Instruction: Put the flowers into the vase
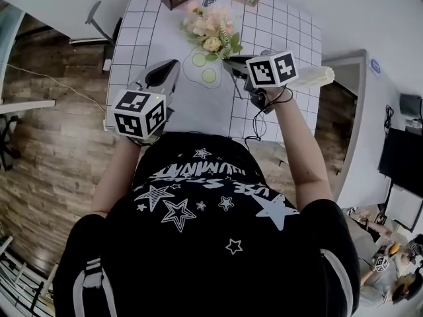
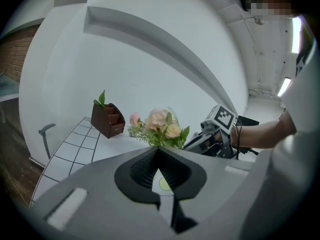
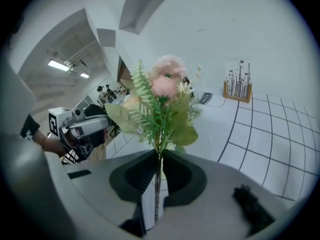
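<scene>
right tool [image 3: 159,156] was clamped on the thin stem of the flowers [image 3: 161,96]. the stem ran up between its jaws, and the pink and cream blooms and green leaves stood upright just above them, over the gridded counter [image 3: 260,134]. left tool [image 2: 159,150] had its jaws pressed together with nothing between them. the bouquet and the other tool sat ahead of it, slightly to its right. further ahead, to the left tool's left, a brown organiser [image 2: 108,119] stood on the counter.
</scene>
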`<state>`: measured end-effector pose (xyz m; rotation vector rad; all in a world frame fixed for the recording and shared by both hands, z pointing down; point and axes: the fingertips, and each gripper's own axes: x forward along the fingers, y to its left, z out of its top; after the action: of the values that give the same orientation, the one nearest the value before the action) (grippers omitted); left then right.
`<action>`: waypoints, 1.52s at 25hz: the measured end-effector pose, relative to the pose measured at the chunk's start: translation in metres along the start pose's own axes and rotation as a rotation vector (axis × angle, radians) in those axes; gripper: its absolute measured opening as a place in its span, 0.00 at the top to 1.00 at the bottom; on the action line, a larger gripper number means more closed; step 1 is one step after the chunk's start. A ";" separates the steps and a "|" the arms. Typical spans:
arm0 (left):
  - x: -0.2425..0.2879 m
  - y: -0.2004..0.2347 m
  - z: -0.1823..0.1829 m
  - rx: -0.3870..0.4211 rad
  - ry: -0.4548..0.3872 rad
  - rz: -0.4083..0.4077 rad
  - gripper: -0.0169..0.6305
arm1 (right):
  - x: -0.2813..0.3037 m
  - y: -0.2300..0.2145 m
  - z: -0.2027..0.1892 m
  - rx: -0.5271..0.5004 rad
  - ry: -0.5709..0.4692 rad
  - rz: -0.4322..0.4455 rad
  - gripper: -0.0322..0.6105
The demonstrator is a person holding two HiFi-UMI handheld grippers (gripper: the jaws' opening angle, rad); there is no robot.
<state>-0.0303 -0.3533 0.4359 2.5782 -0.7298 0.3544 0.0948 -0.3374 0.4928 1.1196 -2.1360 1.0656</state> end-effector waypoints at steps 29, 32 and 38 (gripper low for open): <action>0.097 -0.192 0.034 0.222 -0.031 -0.226 0.96 | -0.341 -0.035 0.087 -0.097 -0.891 0.012 0.88; 0.113 -0.216 0.032 0.243 -0.029 -0.247 0.96 | -0.370 -0.052 0.082 -0.071 -0.961 0.002 0.88; 0.151 -0.265 0.029 0.290 -0.022 -0.324 0.76 | -0.401 -0.079 0.072 -0.075 -1.065 -0.049 0.88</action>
<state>0.2432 -0.2292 0.3744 2.9154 -0.2713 0.3493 0.3709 -0.2442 0.1981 1.9691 -2.8275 0.3301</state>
